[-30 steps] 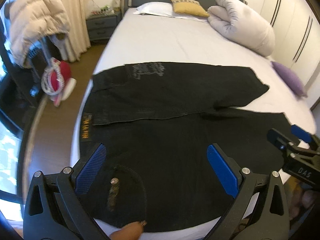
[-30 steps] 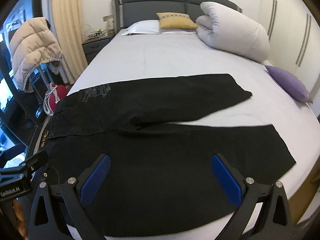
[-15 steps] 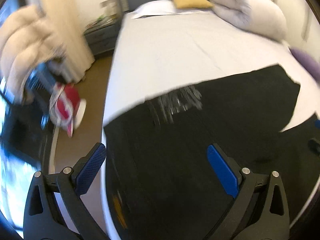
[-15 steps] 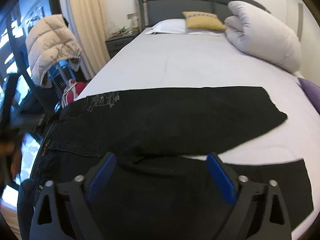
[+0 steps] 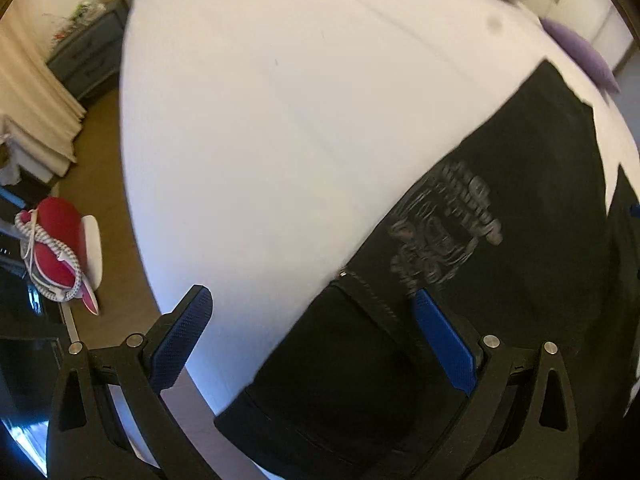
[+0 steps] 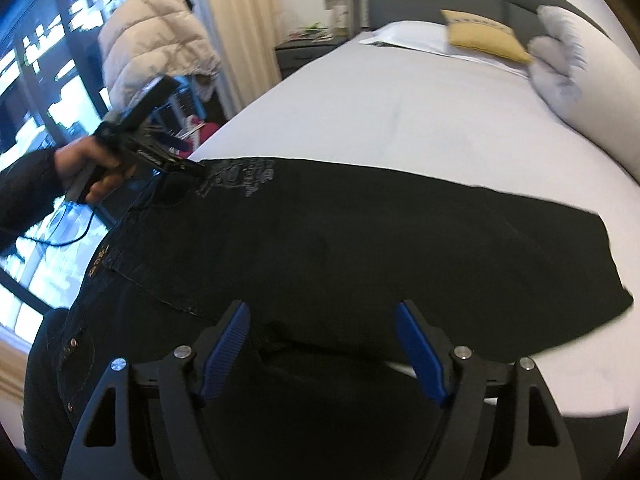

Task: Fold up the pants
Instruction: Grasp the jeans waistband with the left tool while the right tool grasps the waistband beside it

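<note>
Left tool (image 5: 308,328): jaws wide, just been closing a little, holding nothing; poised over the waistband corner, likely to pinch it.
Right tool (image 6: 322,344): jaws partly open, just been closing, empty; over the crotch.
Pants (image 6: 360,248): black, spread flat across the bed (image 6: 400,120), legs trailing right, beneath both tools.

Black pants (image 6: 360,240) with a grey print (image 5: 444,232) are seen on a white bed (image 5: 260,120); the pads (image 6: 226,344) are blue.
</note>
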`<state>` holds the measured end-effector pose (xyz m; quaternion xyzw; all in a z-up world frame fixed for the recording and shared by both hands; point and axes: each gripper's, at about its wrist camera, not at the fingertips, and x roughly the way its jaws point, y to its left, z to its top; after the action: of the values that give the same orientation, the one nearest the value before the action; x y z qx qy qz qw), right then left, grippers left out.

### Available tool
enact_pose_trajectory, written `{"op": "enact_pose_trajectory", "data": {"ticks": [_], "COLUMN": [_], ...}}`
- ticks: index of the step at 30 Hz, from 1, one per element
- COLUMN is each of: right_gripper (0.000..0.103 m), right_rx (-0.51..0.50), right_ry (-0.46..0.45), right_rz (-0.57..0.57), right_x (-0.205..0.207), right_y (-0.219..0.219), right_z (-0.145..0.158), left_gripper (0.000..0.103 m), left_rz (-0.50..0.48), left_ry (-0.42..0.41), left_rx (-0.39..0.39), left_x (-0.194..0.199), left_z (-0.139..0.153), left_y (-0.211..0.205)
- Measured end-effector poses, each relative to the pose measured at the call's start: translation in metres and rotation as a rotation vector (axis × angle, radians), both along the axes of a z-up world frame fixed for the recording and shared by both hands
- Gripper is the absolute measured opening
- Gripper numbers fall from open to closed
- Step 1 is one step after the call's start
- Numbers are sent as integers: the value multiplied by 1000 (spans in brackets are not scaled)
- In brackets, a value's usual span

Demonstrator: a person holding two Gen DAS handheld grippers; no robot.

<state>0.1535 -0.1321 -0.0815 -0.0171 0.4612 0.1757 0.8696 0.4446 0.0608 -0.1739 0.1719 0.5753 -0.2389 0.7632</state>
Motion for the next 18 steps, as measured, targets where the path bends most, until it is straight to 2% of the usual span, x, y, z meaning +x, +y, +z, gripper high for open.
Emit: {"op": "enact_pose_trajectory", "data": {"ticks": [2,4,7,8,9,11,14,18], "right_gripper": [78,78,75,73,71,70,68,67], "right_rx": [-3,-3,-33,-49,-58,-75,-102,-159], "right_ry": [1,-1,-6,-6,-3,-2,2,-8], "right_rz": [28,59,114,141,161,205,275,349], "right_x": [10,20,38,45,50,61,84,112], "right_y": [4,9,20,24,26,30,36,46], "right_z": [0,1,1,1,2,4,8,14], "left_gripper": [87,85,70,55,32,14,8,4], "left_rz": [-26,-36,-30,-29,-31,-32,-28,-16], "left_ry": [52,71,103,108,112,102,25,-159], "left_rx": [6,10,8,8,-6,-9,20,52], "left_x": [7,19,32,36,36,30,21,-6], "left_z": [-12,-14,-17,-16,-14,-10,-5,14], "left_y": [-1,-4,-5,-6,-8,-14,-20,-29]}}
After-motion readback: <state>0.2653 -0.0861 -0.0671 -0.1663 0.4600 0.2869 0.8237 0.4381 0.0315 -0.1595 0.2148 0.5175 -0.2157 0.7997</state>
